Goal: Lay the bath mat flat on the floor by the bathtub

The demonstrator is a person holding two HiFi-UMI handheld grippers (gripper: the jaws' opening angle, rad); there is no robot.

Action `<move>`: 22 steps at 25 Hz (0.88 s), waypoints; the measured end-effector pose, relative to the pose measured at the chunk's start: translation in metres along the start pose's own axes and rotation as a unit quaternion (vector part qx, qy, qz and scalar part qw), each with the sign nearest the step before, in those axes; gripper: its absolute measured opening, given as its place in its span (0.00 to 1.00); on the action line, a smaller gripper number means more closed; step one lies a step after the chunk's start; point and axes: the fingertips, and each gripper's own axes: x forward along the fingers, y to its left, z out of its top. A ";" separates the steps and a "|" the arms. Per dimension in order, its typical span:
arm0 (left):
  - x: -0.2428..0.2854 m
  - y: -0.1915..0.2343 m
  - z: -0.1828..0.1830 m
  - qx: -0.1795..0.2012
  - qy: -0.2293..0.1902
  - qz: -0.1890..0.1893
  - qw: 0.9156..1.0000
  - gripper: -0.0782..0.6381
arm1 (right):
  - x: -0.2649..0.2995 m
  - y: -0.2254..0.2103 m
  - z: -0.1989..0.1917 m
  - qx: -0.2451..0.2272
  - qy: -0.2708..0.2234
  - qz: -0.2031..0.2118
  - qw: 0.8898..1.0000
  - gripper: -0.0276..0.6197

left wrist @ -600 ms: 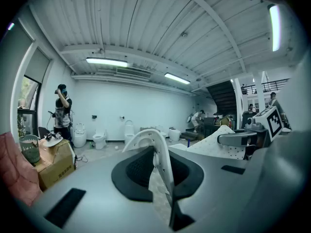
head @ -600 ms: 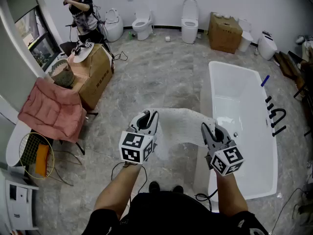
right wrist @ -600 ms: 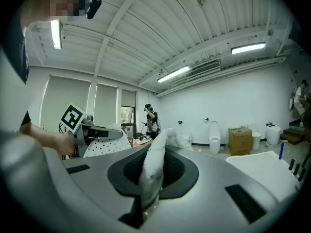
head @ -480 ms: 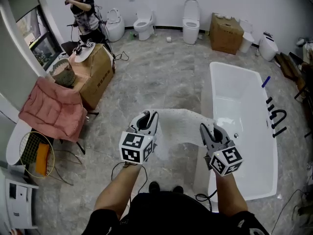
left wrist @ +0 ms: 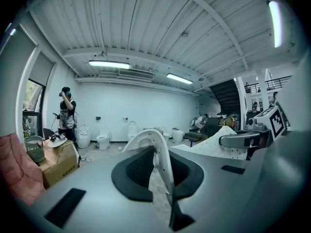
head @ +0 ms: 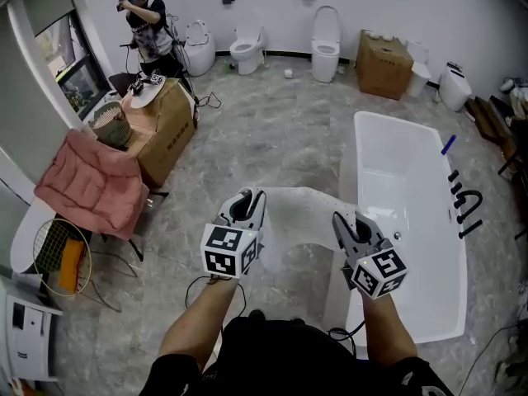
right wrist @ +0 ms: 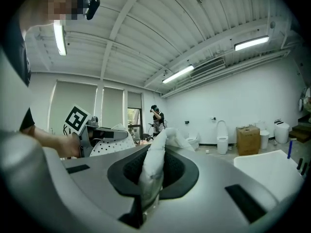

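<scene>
The left gripper (head: 247, 201) is clamped tight on one edge of the white bath mat (head: 301, 209), its jaws nearly together with the thin, perforated mat pinched between them. The mat spans across to the right gripper (head: 347, 226), held up above the marbled floor (head: 264, 134). That gripper likewise pinches a bunched fold of the mat, just beside the white bathtub (head: 394, 167).

Grey left gripper (head: 247, 198) and right gripper (head: 343, 223) (square-marked cubes (head: 229, 251) (head: 379, 272)); black shirt (head: 280, 360).
</scene>
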 end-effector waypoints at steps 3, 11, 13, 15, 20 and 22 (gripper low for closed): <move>-0.002 -0.008 -0.003 -0.005 -0.001 0.004 1.000 0.15 | -0.010 0.004 -0.005 -0.006 0.005 0.015 1.000 0.09; 0.001 -0.020 -0.006 -0.013 0.002 0.009 1.000 0.15 | -0.026 -0.009 -0.018 0.007 0.028 0.013 0.999 0.09; 0.009 -0.017 -0.009 -0.015 0.004 0.006 1.000 0.15 | -0.019 -0.015 -0.022 0.010 0.032 0.009 0.999 0.09; 0.018 -0.011 -0.012 -0.018 0.006 0.003 1.000 0.15 | -0.009 -0.022 -0.025 0.017 0.036 0.006 0.999 0.09; 0.055 0.011 -0.015 -0.022 0.016 -0.003 1.000 0.15 | 0.024 -0.046 -0.029 0.025 0.042 0.000 0.999 0.09; 0.072 0.028 -0.014 -0.022 0.018 -0.004 1.000 0.15 | 0.046 -0.053 -0.030 0.028 0.045 -0.002 0.999 0.09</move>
